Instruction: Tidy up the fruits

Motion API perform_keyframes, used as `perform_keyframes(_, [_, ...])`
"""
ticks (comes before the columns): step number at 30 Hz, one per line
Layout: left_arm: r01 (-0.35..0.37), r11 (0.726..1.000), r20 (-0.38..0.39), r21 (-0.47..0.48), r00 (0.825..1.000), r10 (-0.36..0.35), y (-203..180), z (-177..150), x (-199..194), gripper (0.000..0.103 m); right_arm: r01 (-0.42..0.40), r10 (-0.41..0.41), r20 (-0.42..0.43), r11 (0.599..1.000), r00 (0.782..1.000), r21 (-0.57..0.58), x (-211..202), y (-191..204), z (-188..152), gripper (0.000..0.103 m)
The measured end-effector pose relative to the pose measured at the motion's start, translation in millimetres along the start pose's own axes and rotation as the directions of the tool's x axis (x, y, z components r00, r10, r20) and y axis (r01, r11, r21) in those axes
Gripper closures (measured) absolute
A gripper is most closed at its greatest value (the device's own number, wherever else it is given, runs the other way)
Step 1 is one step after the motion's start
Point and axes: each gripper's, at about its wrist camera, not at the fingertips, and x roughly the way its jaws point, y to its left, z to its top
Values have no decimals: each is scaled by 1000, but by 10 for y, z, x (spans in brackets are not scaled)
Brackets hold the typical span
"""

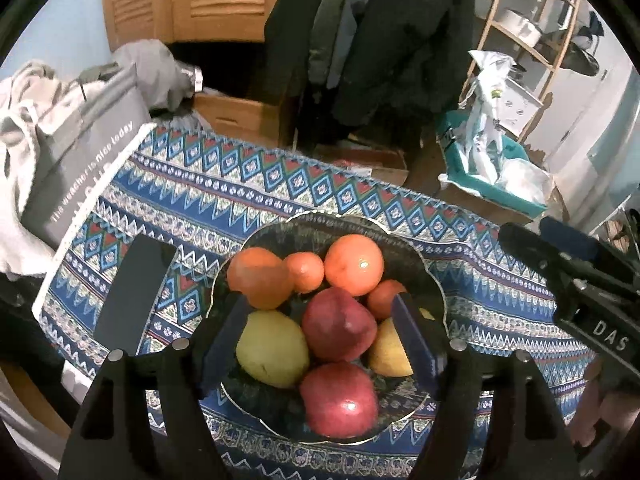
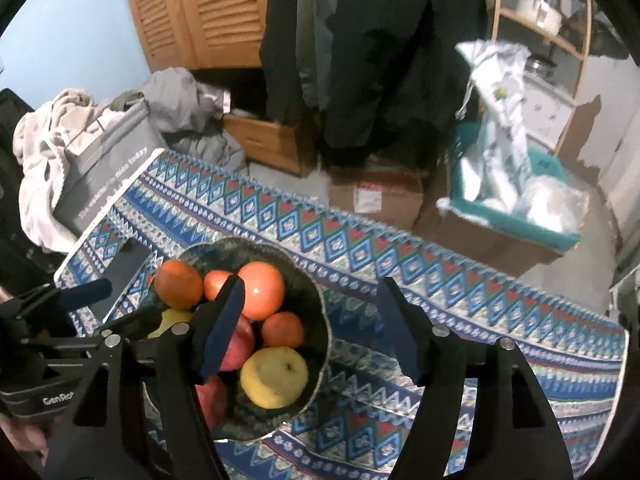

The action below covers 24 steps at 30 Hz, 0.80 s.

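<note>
Left wrist view: your left tool hangs wide over the bowl, fingers straddling the red apples, likely lining up a pick. Yellow pears and oranges are piled in the same bowl on the patterned worktop. Your right tool is wide too, empty, beside the bowl. One pear is half hidden by a finger. Dark flat object further left: unclear.
</note>
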Motion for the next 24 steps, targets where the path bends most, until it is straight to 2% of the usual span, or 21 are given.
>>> perform_keyframes(5, [11, 999, 33, 35, 999, -12, -143, 24, -164, 27, 42, -41, 65, 999, 997, -11, -314, -35, 47, 27])
perform_keyframes(11, [23, 998, 111, 60, 993, -30, -300, 69, -453, 24, 87, -85, 141, 996, 986, -7, -673, -90, 85, 22])
perform_keyframes(16, [44, 995, 184, 85, 981, -59, -442, 128, -740, 22, 104, -106, 191, 994, 976, 21, -969, -206, 81, 22])
perform_keyframes(19, [51, 994, 221, 99, 973, -72, -513, 135, -889, 16, 124, -130, 224, 992, 966, 41, -1161, -297, 75, 22])
perform_keyframes(24, [50, 990, 269, 135, 959, -85, -655, 141, -1085, 16, 149, -161, 270, 987, 949, 66, -1440, -426, 45, 21])
